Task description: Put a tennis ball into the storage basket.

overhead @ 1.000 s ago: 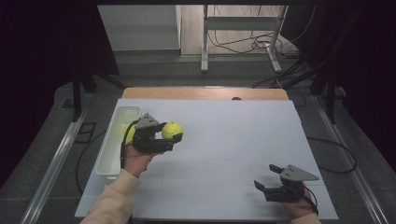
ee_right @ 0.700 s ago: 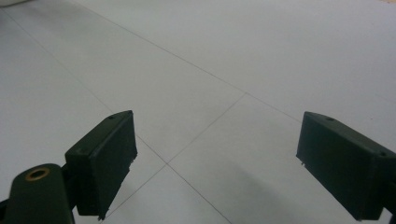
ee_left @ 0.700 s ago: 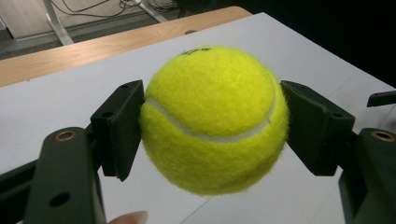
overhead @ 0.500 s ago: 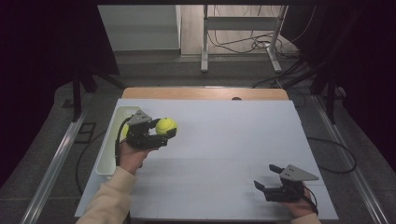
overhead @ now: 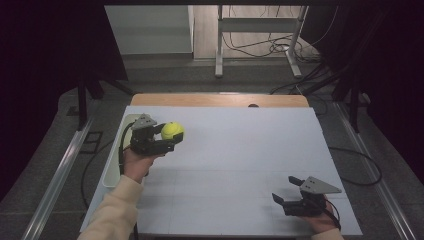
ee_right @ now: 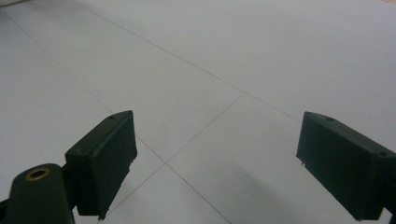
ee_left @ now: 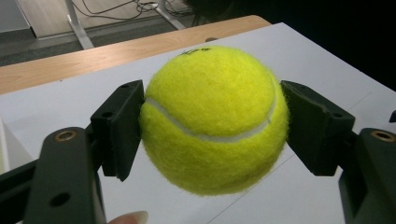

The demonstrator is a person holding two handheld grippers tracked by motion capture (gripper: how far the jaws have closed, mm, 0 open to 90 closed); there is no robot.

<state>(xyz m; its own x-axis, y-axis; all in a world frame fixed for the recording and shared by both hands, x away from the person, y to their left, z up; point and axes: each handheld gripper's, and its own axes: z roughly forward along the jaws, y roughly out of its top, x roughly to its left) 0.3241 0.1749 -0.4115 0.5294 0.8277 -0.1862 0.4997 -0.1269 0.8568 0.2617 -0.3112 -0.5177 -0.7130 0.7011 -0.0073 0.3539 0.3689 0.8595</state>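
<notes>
Left gripper point(overhead: 167, 137): raised over table's point(overhead: 240, 150) left side beside tray point(overhead: 114, 170), forearm entering from near edge, jaws clamped on tennis ball point(overhead: 172, 131) | Right gripper point(overhead: 286, 192): low at near right, jaws spread wide, nothing between them

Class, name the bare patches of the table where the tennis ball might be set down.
The white table lies bare between the left tool, shut on the tennis ball, and the open right tool. It is crowded at the left edge, by the white bin.
</notes>
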